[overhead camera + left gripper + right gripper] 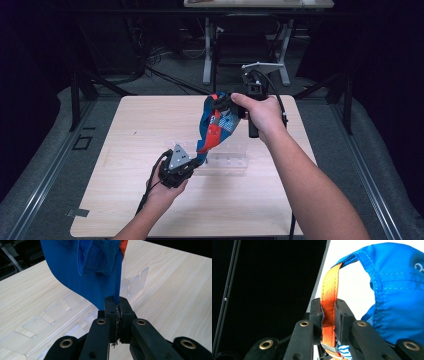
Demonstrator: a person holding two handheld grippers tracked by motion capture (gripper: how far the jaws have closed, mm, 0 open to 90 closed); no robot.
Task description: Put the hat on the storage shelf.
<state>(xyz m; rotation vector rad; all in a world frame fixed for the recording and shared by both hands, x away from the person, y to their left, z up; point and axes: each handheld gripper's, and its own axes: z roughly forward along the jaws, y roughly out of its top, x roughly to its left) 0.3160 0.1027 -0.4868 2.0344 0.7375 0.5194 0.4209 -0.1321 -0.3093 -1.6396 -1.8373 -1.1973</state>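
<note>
Forearms come in from the bottom edge of the high view, and between the two hands hangs a blue cloth bag (pixel 216 126) with red and white patterning, held off the table at the centre of the frame. It runs on a slant: its top sits up and to the right, its lower end down and to the left.

At the top, the right gripper (pixel 223 103) is clamped tight on the bag's orange strap (pixel 329 310). In the right gripper view, the strap passes straight down between the two black jaws, which are pressed onto it from both sides. That grip appears to carry the weight and keep the bag aloft.

Down at lower centre, the left gripper (pixel 198 159) is closed on a thin blue edge (pixel 118 285) of the bag. In the left gripper view, the fabric rises taut from between the squeezed jaws. With one end held high and the other low, the cloth is drawn out long, probably to straighten or open it.

Just beneath the bag's lower end, a clear plastic rack (pixel 227 161) lies on the wooden table (pixel 125 150), its slotted uprights showing in the left gripper view behind the blue fabric. The bag hangs right over it, but whether it touches the rack cannot be made out.

Beyond the table, at the top of the frame, a dark chair and a desk frame stand on the floor.
</note>
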